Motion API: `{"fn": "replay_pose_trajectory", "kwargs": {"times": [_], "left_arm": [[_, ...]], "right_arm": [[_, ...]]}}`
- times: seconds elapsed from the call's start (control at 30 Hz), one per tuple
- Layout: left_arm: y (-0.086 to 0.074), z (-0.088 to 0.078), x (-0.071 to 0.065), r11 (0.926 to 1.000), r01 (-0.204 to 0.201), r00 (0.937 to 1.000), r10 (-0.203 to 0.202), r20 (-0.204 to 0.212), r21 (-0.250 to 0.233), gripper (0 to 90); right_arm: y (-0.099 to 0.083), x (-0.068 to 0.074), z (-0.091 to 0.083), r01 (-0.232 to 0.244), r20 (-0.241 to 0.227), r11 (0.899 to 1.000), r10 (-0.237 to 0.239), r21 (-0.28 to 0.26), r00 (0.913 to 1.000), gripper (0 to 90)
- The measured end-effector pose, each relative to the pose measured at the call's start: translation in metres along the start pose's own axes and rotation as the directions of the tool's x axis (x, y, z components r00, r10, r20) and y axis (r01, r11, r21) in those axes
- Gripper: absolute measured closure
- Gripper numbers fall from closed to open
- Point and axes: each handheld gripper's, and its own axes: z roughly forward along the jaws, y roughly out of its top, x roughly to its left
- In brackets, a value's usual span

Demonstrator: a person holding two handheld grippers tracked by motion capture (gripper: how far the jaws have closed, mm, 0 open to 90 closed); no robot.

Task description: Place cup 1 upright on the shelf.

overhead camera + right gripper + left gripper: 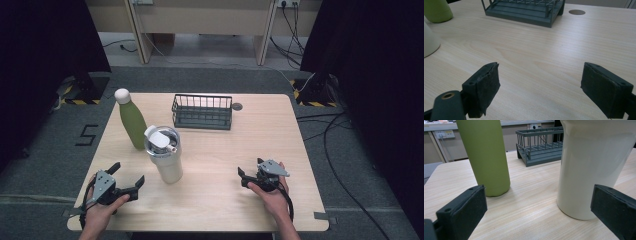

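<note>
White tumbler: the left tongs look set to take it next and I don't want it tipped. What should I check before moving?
1. Left tongs open: ok.
2. Nothing between their jaws: ok.
3. White tumbler upright, lid on: ok.
4. Tumbler stands apart from the green bottle: ok.
5. Right tongs open, holding nothing, away from the tumbler: ok.
6. Whether the tumbler is full or empty: cannot tell.

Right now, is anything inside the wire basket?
No: in the high view the wire basket at the back of the table has nothing in it, and its floor shows bare.
</note>
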Motion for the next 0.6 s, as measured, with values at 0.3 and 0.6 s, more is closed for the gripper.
{"fn": "replay_pose_trajectory", "kwargs": {"times": [0.3,0.6], "left_arm": [[0.0,0.0,0.001,1.0,0.002,1.0,-0.002,0.001,0.001,0.0],[0.0,0.0,0.001,1.0,0.003,1.0,-0.003,0.002,0.0,0.0]], "right_arm": [[0.0,0.003,-0.001,0.014,0.0,1.0,-0.014,-0.015,0.9999,14.3],[0.0,0.011,0.0,0.035,0.032,0.998,-0.034,-0.047,0.9989,7.5]]}}
